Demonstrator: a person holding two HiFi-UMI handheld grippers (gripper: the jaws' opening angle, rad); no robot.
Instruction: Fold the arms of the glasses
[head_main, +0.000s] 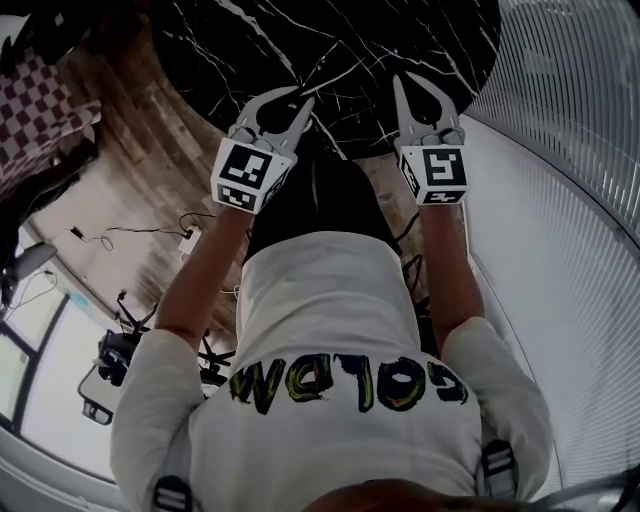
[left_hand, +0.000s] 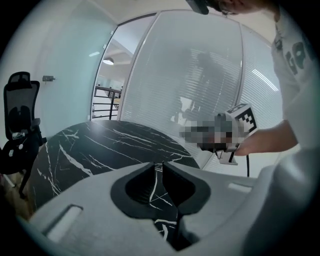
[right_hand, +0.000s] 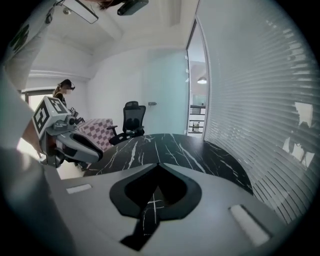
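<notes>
**Both grippers clenched and empty above the marble tabletop**

In the head view the left gripper (head_main: 303, 103) sits at 11 o'clock and the right gripper (head_main: 398, 80) at 1 o'clock, both held out in front of the person's white shirt (head_main: 330, 330). Both point towards the near edge of the black, white-veined tabletop (head_main: 350, 40) at 12 o'clock.

The left gripper view shows its jaws drawn together with only a thin slit at the tips and nothing in it. The right gripper view shows its jaws meeting at a point, with nothing between them.

No view shows the glasses, and I cannot tell where they lie. Only the dark marble surface shows beyond each pair of jaws.

A slatted blind wall (head_main: 570, 120) curves round from 1 to 4 o'clock in the head view. Wooden floor (head_main: 150, 150) lies at 10 o'clock, with a red-and-white checked cloth (head_main: 40, 100) further out.

In the right gripper view a black office chair (right_hand: 132, 117) stands at 11 o'clock beyond the far rim of the tabletop
</notes>
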